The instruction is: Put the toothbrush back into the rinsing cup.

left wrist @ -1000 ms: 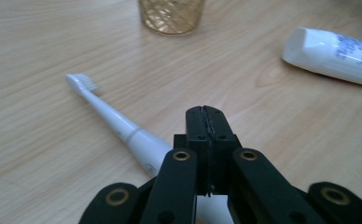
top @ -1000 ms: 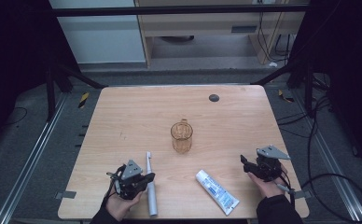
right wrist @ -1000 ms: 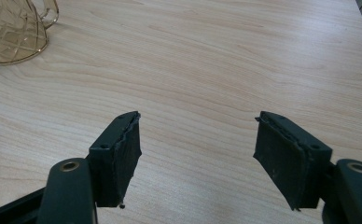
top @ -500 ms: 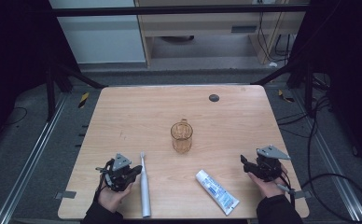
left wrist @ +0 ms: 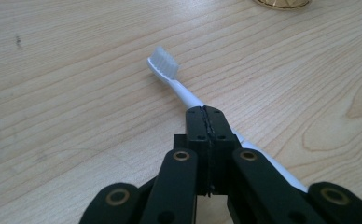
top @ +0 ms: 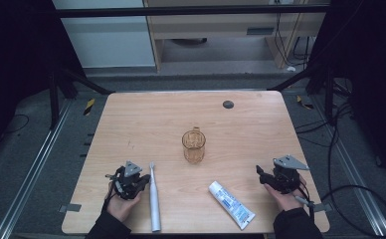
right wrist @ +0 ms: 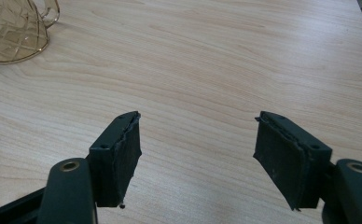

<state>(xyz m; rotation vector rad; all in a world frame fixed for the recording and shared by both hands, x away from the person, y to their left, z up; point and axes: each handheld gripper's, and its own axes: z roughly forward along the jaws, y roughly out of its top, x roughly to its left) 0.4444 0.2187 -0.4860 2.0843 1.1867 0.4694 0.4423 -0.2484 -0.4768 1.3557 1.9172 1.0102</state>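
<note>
Two grippers low over the table point(top: 131, 124).
Left gripper point(left wrist: 206, 112): jaws pressed together, empty, toothbrush point(left wrist: 179, 86) just beyond their tips. Right gripper point(right wrist: 198, 140): jaws wide, nothing between.

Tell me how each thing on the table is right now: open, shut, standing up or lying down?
left gripper: jaws shut, nothing between them, beside the toothbrush.
right gripper: jaws open, empty.
toothbrush: lying flat on the table.
amber glass cup: standing upright, looks empty.
toothpaste tube: lying flat; cap too small to tell.
</note>
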